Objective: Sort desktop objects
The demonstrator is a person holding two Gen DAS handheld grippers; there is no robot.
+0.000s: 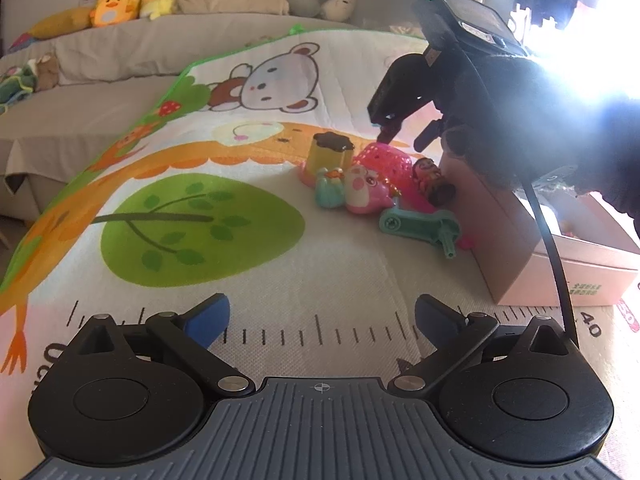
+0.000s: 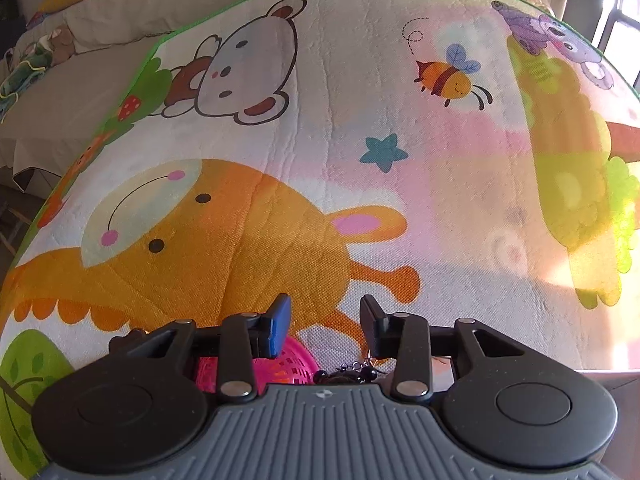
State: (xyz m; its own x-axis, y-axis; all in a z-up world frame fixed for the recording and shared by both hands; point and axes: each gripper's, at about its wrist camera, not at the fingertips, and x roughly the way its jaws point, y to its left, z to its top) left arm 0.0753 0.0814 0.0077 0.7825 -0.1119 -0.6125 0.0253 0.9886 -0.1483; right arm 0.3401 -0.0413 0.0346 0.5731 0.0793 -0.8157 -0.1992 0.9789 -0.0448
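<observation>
A heap of small toys lies on the cartoon play mat (image 1: 192, 168): a yellow cup with a dark top (image 1: 331, 151), a pink mesh basket (image 1: 386, 160), a pink pig figure (image 1: 366, 190), a teal pumpkin (image 1: 330, 188), a teal scooter (image 1: 422, 226) and a dark doll (image 1: 432, 180). My left gripper (image 1: 322, 316) is open and empty, low over the mat, well short of the heap. My right gripper (image 2: 325, 326) is open and empty, hovering just above the basket (image 2: 288, 364); in the left wrist view its fingertips (image 1: 386, 128) point down at the basket.
A pink cardboard box (image 1: 520, 240) stands right of the heap, open at the top. A grey sofa (image 1: 120, 52) with plush toys and cushions runs along the back. Strong window glare washes out the upper right. The mat (image 2: 400, 200) stretches beyond the toys.
</observation>
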